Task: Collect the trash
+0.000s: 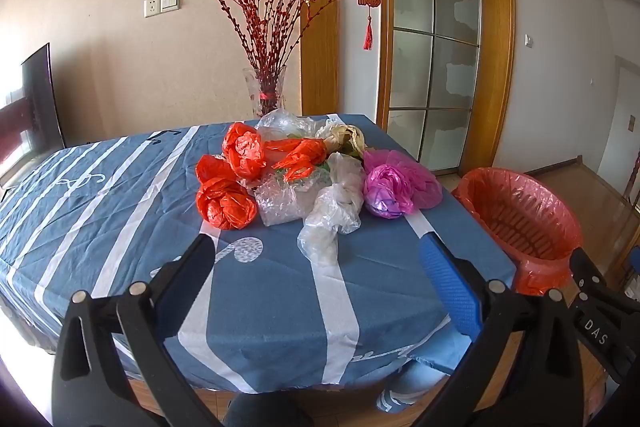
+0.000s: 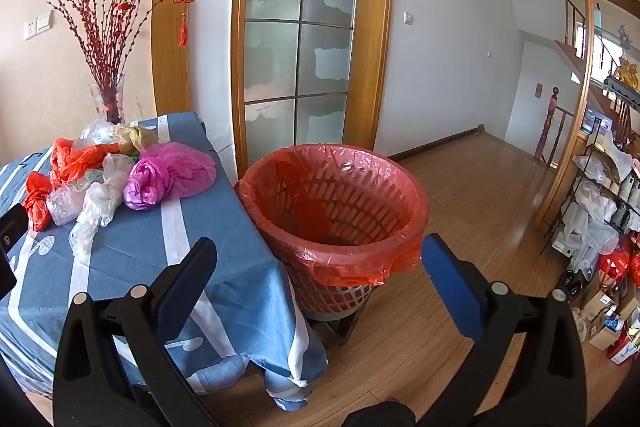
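A heap of crumpled plastic bags lies on the blue striped tablecloth (image 1: 120, 211): red bags (image 1: 226, 203), clear bags (image 1: 332, 211), a pink bag (image 1: 394, 187) and a beige one (image 1: 344, 137). The heap also shows in the right wrist view, with the pink bag (image 2: 168, 175) nearest the table's right edge. A trash basket with a red liner (image 2: 332, 203) stands right of the table; it also shows in the left wrist view (image 1: 520, 215). My left gripper (image 1: 320, 251) is open and empty, short of the clear bags. My right gripper (image 2: 320, 251) is open and empty, in front of the basket.
A glass vase of red branches (image 1: 266, 95) stands behind the table. A glass-panel door (image 2: 300, 39) with a wooden frame is behind the basket. Shelves with boxes and bags (image 2: 600, 227) line the right wall. Wooden floor (image 2: 480, 207) stretches right of the basket.
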Action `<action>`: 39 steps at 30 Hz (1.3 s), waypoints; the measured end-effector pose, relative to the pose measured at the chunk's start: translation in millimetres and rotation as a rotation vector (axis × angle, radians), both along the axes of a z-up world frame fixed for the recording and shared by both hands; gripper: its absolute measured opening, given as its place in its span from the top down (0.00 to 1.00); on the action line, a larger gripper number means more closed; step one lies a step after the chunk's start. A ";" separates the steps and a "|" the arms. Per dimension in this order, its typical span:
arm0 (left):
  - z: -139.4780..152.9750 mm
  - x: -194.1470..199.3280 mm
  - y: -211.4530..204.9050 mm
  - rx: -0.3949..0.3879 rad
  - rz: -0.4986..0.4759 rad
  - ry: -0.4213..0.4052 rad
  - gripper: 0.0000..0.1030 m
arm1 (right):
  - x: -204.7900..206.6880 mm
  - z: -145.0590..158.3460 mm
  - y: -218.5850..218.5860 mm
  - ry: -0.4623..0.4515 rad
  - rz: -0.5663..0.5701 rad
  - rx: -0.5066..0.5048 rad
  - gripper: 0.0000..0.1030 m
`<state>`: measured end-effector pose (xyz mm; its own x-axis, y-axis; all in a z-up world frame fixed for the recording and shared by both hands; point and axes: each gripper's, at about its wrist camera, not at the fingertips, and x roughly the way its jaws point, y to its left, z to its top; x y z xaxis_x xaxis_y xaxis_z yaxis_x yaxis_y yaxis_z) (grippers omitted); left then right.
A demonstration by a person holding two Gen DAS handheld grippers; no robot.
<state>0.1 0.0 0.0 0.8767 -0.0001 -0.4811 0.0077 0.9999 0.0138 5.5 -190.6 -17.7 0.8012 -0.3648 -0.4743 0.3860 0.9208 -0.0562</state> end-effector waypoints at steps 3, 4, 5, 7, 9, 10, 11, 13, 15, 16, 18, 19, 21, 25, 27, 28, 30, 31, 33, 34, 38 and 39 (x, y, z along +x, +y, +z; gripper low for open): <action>-0.1 0.0 0.3 -0.001 0.001 0.001 0.04 | 1.2 -0.4 -0.6 0.001 0.000 -0.001 0.02; 0.0 -0.1 0.5 -0.001 0.001 0.001 0.04 | 1.5 -0.5 -0.8 0.001 0.000 0.000 0.02; 0.1 -0.2 0.7 -0.002 0.002 0.001 0.04 | 1.9 -0.5 -0.9 0.001 0.001 -0.001 0.02; -0.1 0.0 0.0 -0.001 0.002 0.000 0.04 | 2.6 -0.7 -1.0 0.001 0.002 -0.002 0.02; -0.1 -0.1 -0.2 0.000 0.001 0.000 0.04 | 3.4 -0.9 -1.3 0.002 0.003 -0.002 0.02; -0.1 0.0 -0.1 0.000 0.000 0.001 0.04 | 3.2 -1.5 -2.0 0.001 0.000 -0.001 0.02; 0.0 0.0 -0.1 -0.001 0.000 0.000 0.04 | 3.4 -1.4 -2.1 0.001 0.000 -0.001 0.02; -0.1 -0.1 -0.1 0.000 -0.001 0.000 0.04 | 3.6 -1.4 -2.3 0.002 0.001 0.000 0.02; -0.1 -0.2 -0.1 0.000 -0.001 0.000 0.04 | 3.6 -1.1 -1.9 0.001 0.000 -0.001 0.02; -0.1 -0.3 -0.1 0.000 -0.001 0.000 0.04 | 3.7 -1.0 -2.0 0.001 0.000 -0.002 0.02; -0.1 -0.1 -0.1 0.000 -0.001 0.000 0.04 | 3.8 -1.0 -1.8 0.002 0.000 -0.001 0.02; -0.1 -0.1 -0.2 0.001 -0.001 0.000 0.04 | 4.0 -1.0 -1.9 0.002 0.000 0.000 0.02; -0.1 -0.1 0.0 0.001 -0.001 0.000 0.04 | 3.9 -1.2 -1.9 0.002 0.000 0.000 0.02; -0.1 -0.2 0.0 0.002 0.000 0.000 0.04 | 4.1 -1.9 -2.3 0.004 0.001 -0.001 0.02; -0.1 -0.1 0.1 0.001 -0.001 0.001 0.04 | 4.0 -2.0 -2.4 0.002 0.000 0.002 0.02; -0.1 -0.1 0.2 0.001 0.000 0.001 0.04 | 4.0 -2.2 -2.5 0.002 0.000 0.002 0.02; -0.1 -0.1 -0.1 0.002 0.000 0.000 0.04 | 4.9 -1.3 -1.0 0.004 0.000 0.001 0.02; -0.1 -0.2 -0.1 0.002 0.000 0.000 0.04 | 5.7 -0.1 0.5 0.005 0.000 0.001 0.02; -0.1 -0.2 -0.1 0.001 0.000 0.000 0.04 | 2.4 -3.1 -6.8 0.005 0.000 0.001 0.02; -0.1 -0.2 -0.1 0.002 0.000 0.000 0.04 | 0.9 -3.7 -9.1 0.006 0.001 0.002 0.02; 0.0 -0.1 -0.1 0.002 -0.001 0.001 0.04 | 3.1 -5.4 -5.3 0.005 0.000 0.001 0.02; -0.1 -0.1 -0.1 0.002 0.000 0.000 0.04 | 3.8 -4.7 -4.2 0.005 0.000 0.001 0.02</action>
